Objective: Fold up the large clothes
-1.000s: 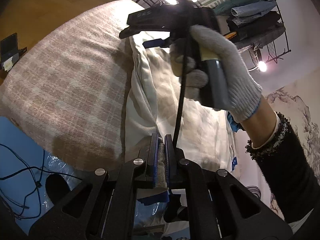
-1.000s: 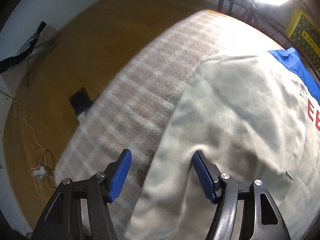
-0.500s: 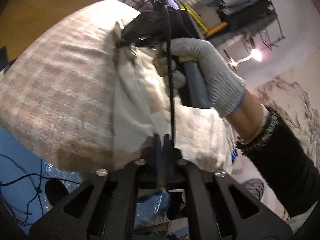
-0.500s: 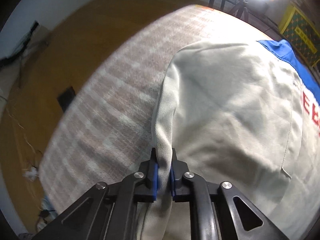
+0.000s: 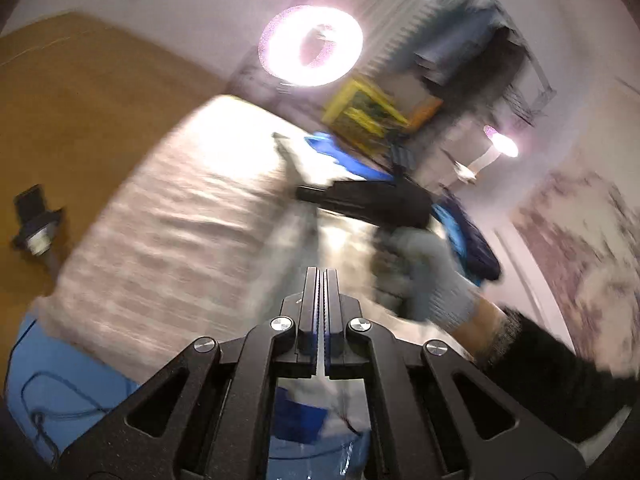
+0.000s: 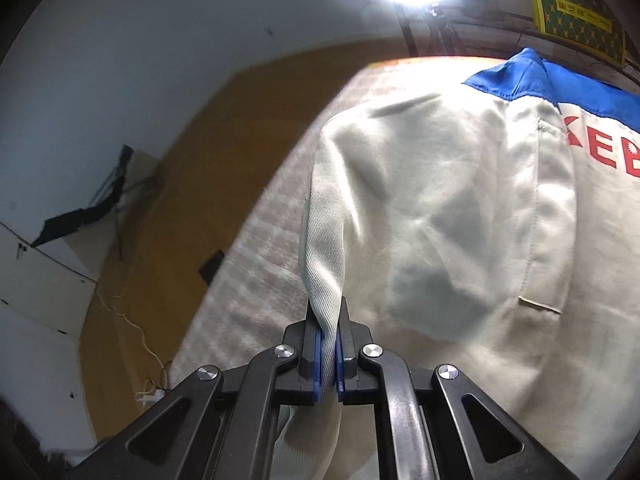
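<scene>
A large cream garment (image 6: 460, 220) with a blue collar band and red letters lies on the plaid-covered table (image 6: 256, 272). My right gripper (image 6: 327, 316) is shut on a fold of its left edge and holds it lifted. In the blurred left wrist view the garment (image 5: 296, 224) shows under the right gripper (image 5: 360, 200), which a gloved hand (image 5: 428, 276) holds. My left gripper (image 5: 321, 276) has its jaws closed together above the table; a thin strip of cloth seems pinched low between them.
A ring light (image 5: 312, 44) shines beyond the table's far end. A rack with folded clothes (image 5: 480, 64) stands at the back right. The wooden floor (image 6: 168, 208) lies to the left, with cables and a small dark device (image 5: 36, 216). Blue plastic (image 5: 72, 384) lies below the table's near edge.
My right gripper closed on the garment's left edge and has lifted it. My left gripper has swung upward, and the view now points toward the wall and ring light.
</scene>
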